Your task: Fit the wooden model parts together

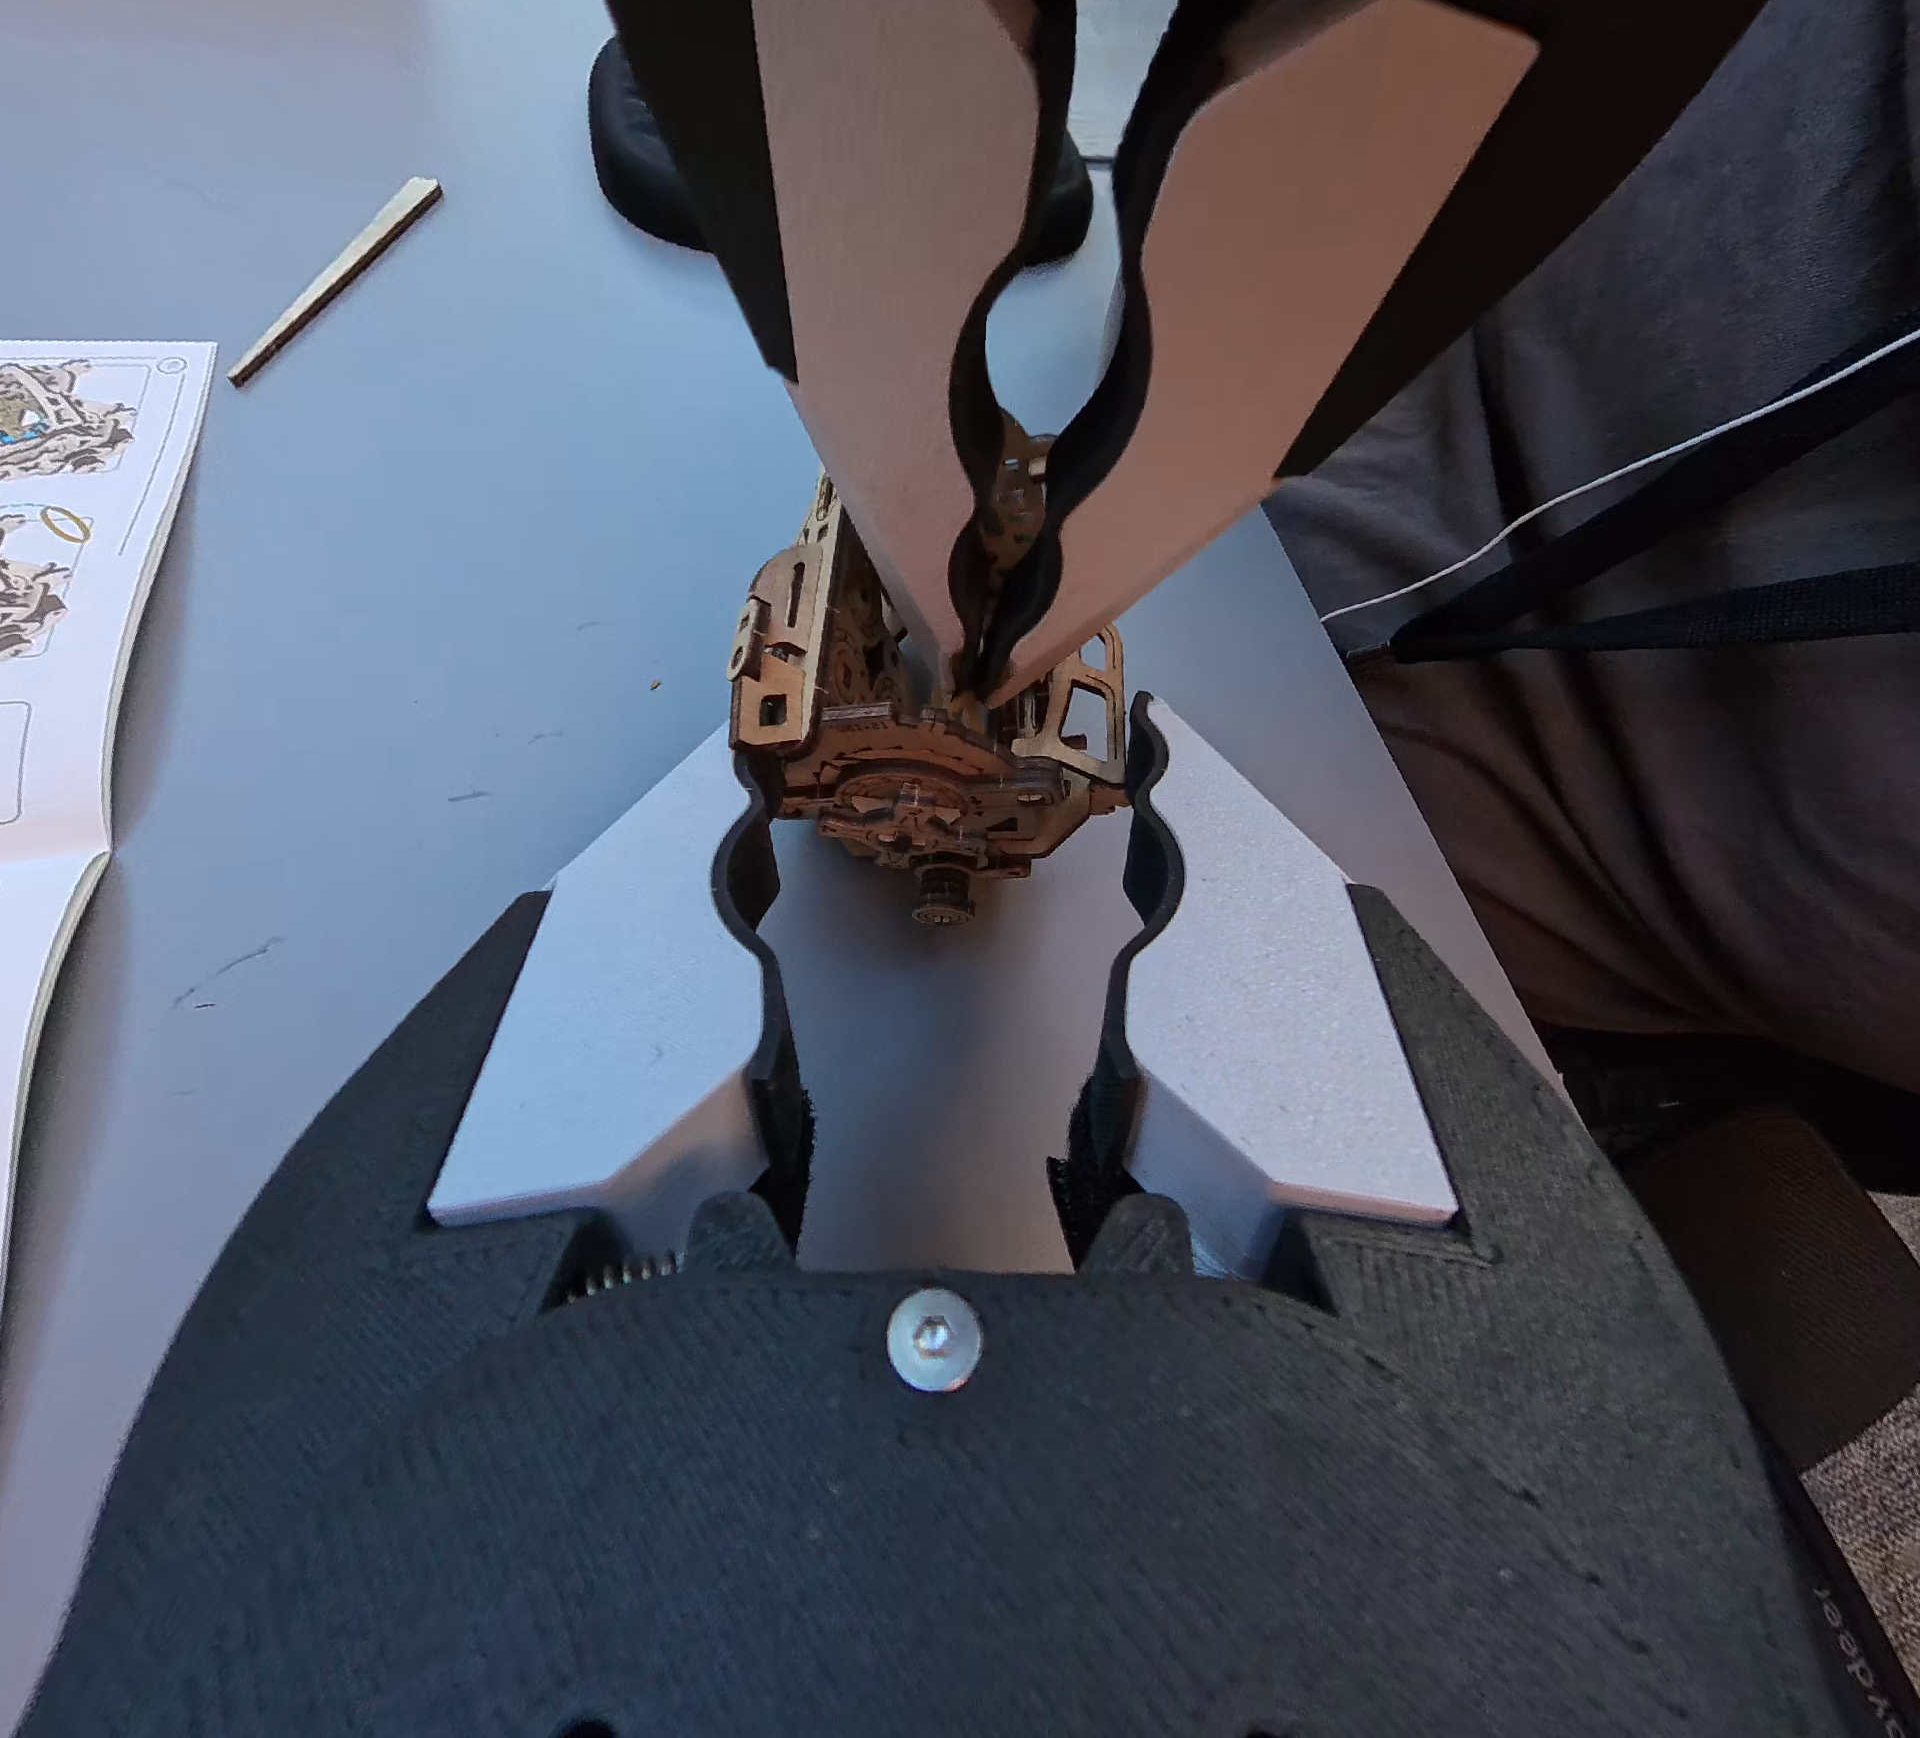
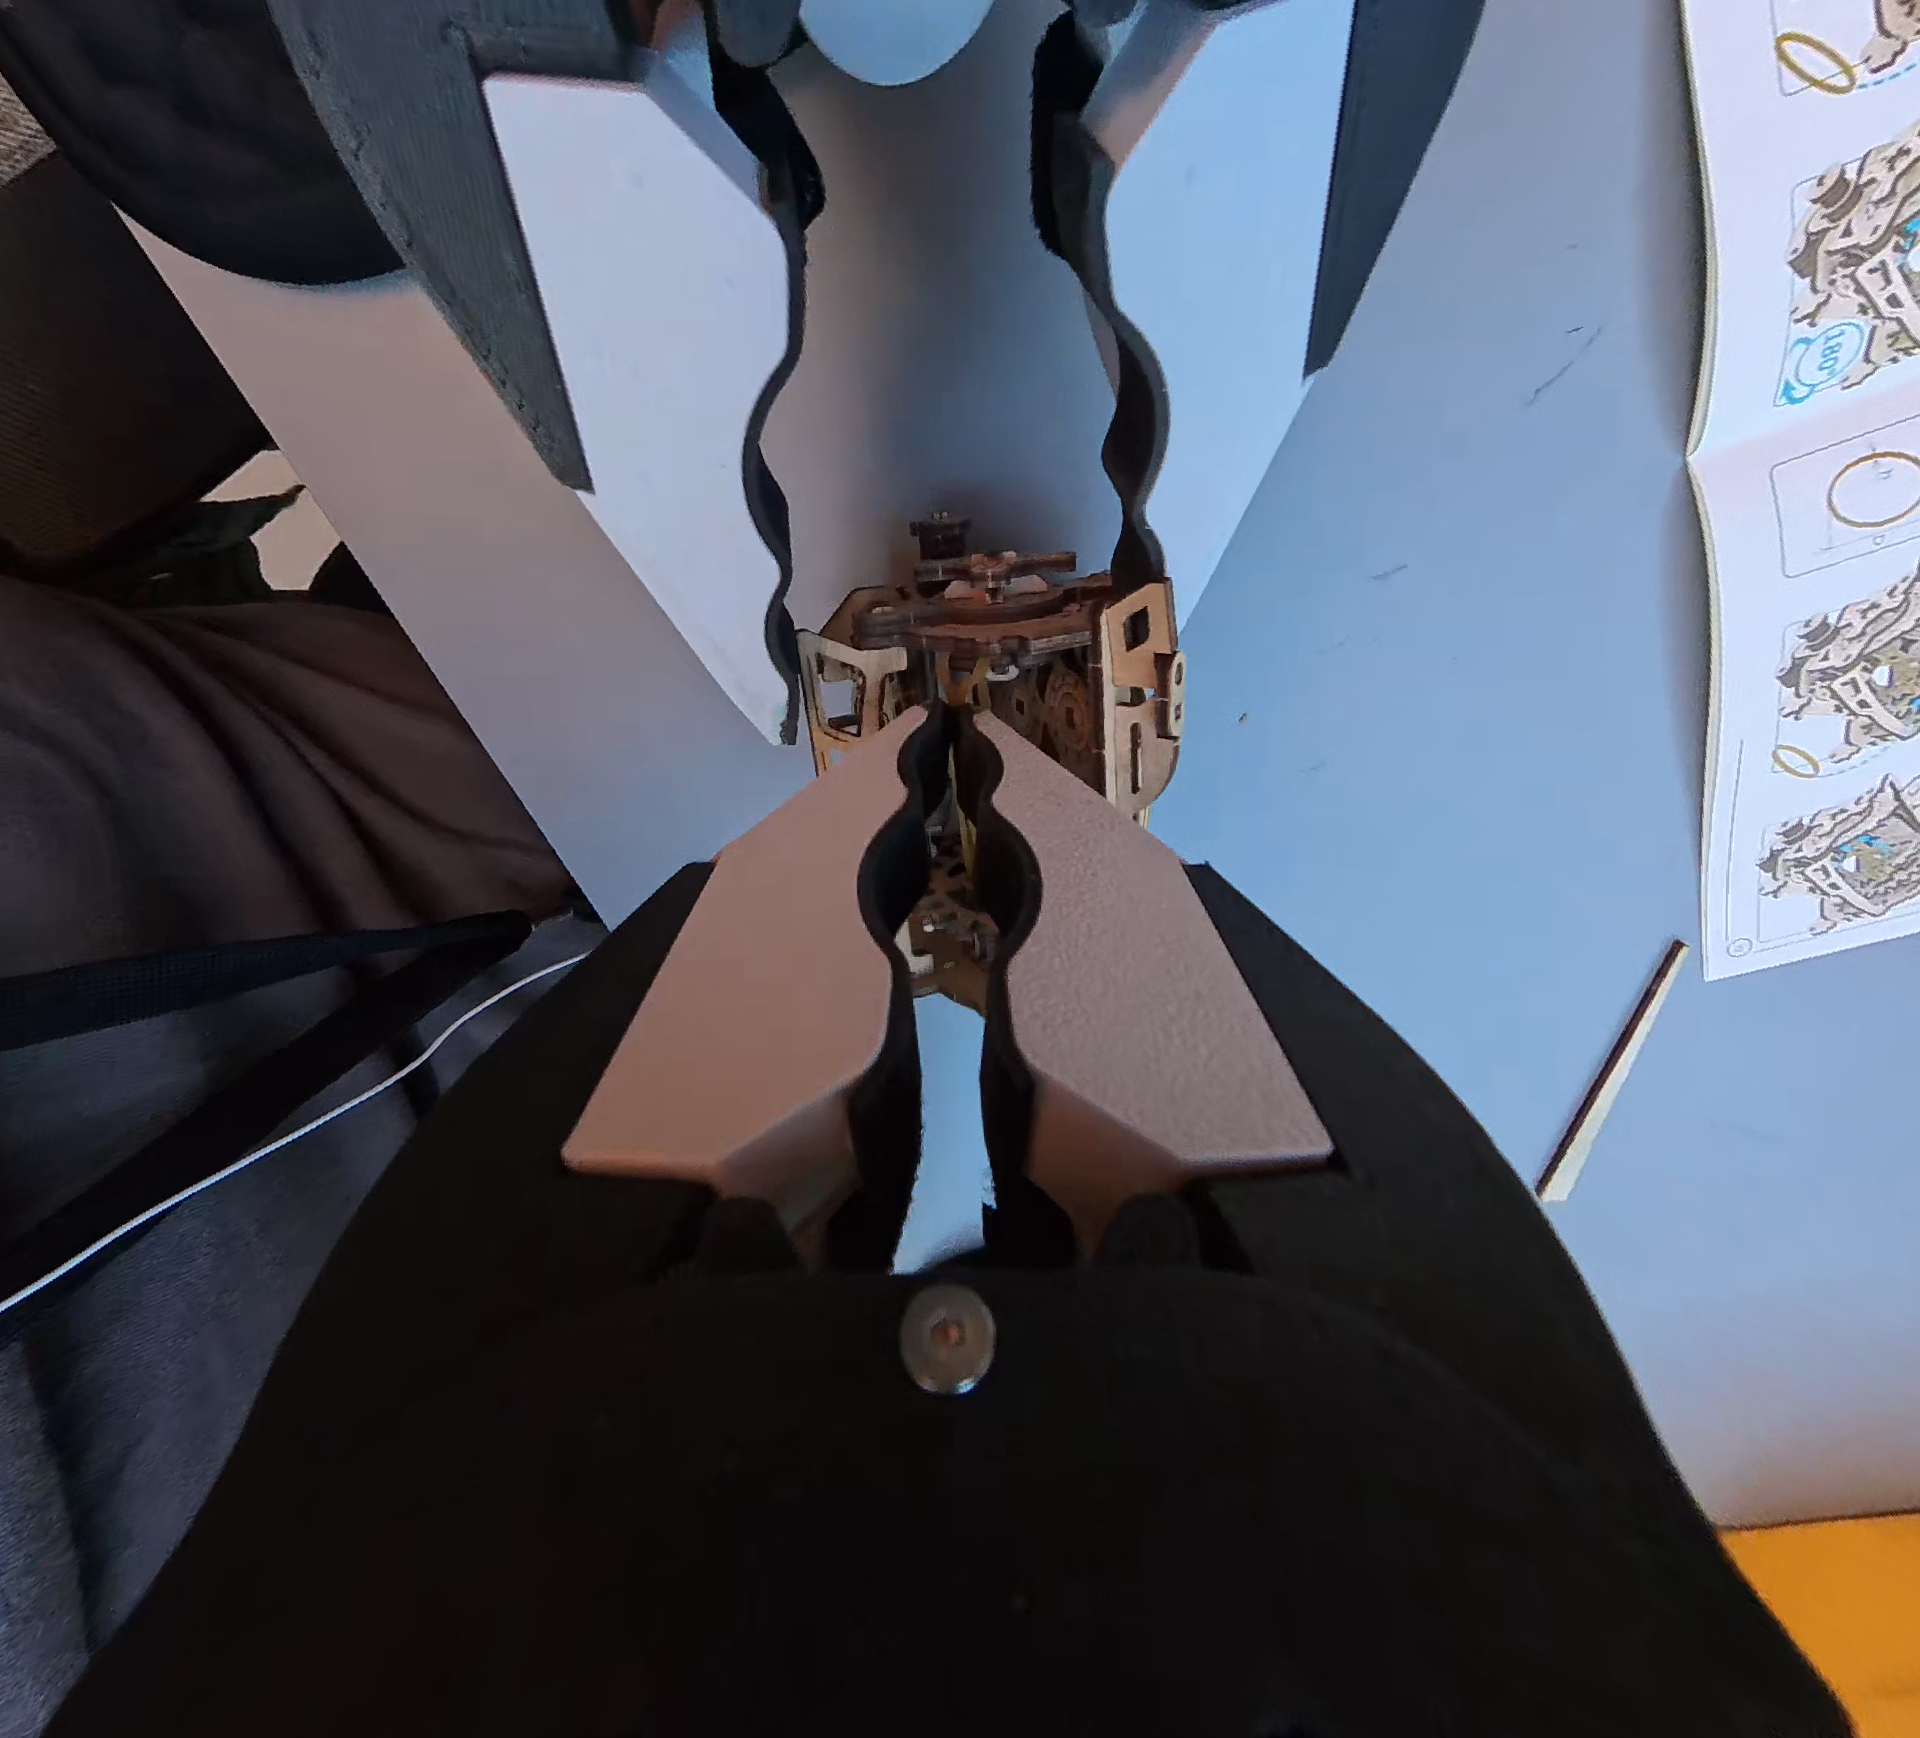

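Note:
The wooden model (image 1: 914, 784), a small brown laser-cut gearbox, stands on the grey table near its edge. My left gripper (image 1: 948, 758) has its wavy black pads against the model's two sides and holds it; it also shows in the right wrist view (image 2: 961, 644). My right gripper (image 2: 951, 717) comes from the opposite side and above. Its tips are pressed together inside the top of the model (image 2: 1049, 712), on a thin yellow strand (image 2: 954, 763). In the left wrist view the right gripper (image 1: 971, 686) points down into the model.
An open instruction booklet (image 1: 62, 597) lies beside the model, also in the right wrist view (image 2: 1829, 441). A loose thin wooden strip (image 1: 332, 280) lies near it. An orange object (image 2: 1829, 1605) sits at the table's far side. A person's lap (image 1: 1662, 805) and a black strap (image 1: 1662, 566) are past the table edge. My left and right fingertips are right by each other. From the left gripper's tips to the black strap (image 1: 1662, 566) is close to 15 cm. Seen from the right wrist view (image 2: 263, 1033) as well.

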The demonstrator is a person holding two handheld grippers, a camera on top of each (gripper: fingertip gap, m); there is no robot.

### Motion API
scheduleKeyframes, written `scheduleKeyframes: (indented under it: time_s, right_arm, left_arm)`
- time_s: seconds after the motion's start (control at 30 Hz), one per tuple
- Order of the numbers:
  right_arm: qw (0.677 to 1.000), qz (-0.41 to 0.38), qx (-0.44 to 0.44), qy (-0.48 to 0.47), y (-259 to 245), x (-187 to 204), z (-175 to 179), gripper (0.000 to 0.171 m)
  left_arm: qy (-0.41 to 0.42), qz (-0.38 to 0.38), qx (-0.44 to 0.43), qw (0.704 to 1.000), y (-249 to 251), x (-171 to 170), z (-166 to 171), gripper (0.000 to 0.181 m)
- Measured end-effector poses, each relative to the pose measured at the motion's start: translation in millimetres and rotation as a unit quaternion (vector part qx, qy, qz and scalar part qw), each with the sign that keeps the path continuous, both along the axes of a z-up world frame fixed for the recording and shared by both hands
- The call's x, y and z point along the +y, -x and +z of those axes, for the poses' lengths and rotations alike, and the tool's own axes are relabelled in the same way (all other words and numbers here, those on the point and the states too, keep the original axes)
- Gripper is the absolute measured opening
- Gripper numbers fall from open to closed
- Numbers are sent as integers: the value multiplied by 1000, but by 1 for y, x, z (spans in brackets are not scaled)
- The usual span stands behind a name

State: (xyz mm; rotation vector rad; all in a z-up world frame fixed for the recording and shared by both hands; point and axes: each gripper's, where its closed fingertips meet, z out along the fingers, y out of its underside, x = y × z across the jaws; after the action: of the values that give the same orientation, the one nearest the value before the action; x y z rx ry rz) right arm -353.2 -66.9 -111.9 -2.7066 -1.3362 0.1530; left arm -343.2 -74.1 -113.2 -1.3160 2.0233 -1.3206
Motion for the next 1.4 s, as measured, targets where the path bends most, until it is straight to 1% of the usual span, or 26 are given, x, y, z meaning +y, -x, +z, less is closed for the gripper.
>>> scheduleKeyframes:
  time_s: [0.17,0.47,0.63,0.77,1.03,1.4]
  right_arm:
    - [1000,-2,-7,9,-4,1,1,0]
    - [1000,3,18,21,0,-1,-4,0]
    - [998,4,37,52,1,-1,-3,0]
    - [997,6,44,58,1,-1,-6,0]
    - [992,-12,72,100,2,-3,-7,0]
    - [992,-34,56,104,0,1,-6,0]
  left_arm:
    - [11,1,4,1000,0,1,0,65]
    - [-5,-3,-4,1000,1,-1,0,65]
    - [-4,-4,-4,1000,1,-1,0,65]
    - [-6,-4,-5,1000,2,-1,0,65]
    - [-10,-5,-7,1000,2,-2,0,65]
    - [-7,1,-6,1000,1,0,0,65]
